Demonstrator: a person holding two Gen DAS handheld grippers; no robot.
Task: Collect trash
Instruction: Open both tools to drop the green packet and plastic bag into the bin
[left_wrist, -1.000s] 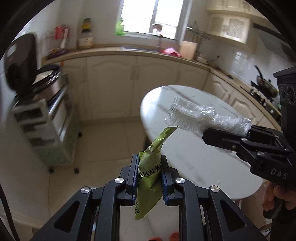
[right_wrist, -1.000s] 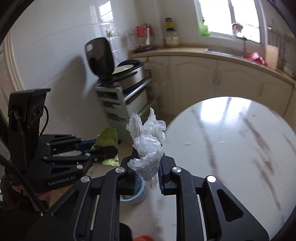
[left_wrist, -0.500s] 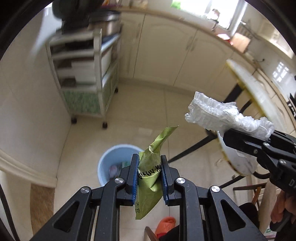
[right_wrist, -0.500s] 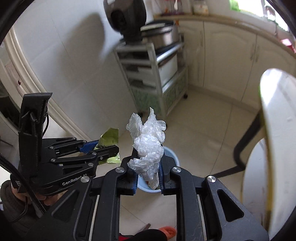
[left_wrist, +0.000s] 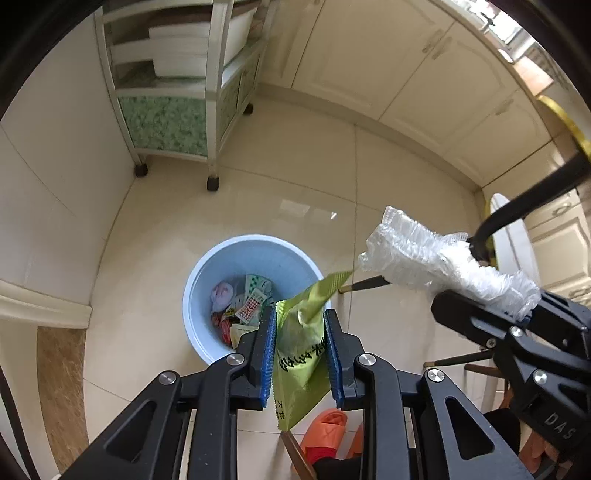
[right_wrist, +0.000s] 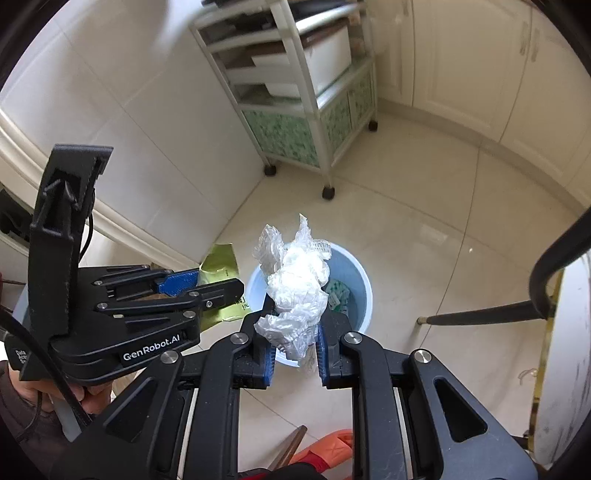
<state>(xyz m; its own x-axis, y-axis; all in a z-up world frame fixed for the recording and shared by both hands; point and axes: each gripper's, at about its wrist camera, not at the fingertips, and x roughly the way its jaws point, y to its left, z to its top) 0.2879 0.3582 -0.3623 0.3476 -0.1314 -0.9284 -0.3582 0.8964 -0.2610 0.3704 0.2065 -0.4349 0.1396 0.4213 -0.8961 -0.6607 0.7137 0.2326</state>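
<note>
Holding two pieces of trash above the floor, I face both grippers down toward a pale blue bin (left_wrist: 207, 273). My left gripper (left_wrist: 300, 354) has its fingers (left_wrist: 267, 354) pressed narrow on a green snack wrapper (left_wrist: 301, 343), which stands upright between the blue pads, its pointed top corner leaning to the right. My right gripper (right_wrist: 295, 345) has its fingers (right_wrist: 324, 350) clamped on a crumpled wad of clear plastic film (right_wrist: 297, 284); the film bulges well above the fingertips. In the left wrist view the right gripper (left_wrist: 491, 325) sits to the right, the film (left_wrist: 436, 258) just beside the wrapper's tip. In the right wrist view the left gripper (right_wrist: 207, 288) sits to the left, the wrapper (right_wrist: 219, 264) just beside the bin's rim (right_wrist: 364, 291). Inside the bin lie assorted wrappers (left_wrist: 251, 302) and a pinkish scrap. The bin stands on cream floor tiles (left_wrist: 303, 184), near a white wheeled shelf cart (left_wrist: 184, 122) with green patterned panels. An orange slipper (left_wrist: 325, 432) lies on the floor below the left gripper, and dark chair legs (right_wrist: 480, 314) stand at the right
</note>
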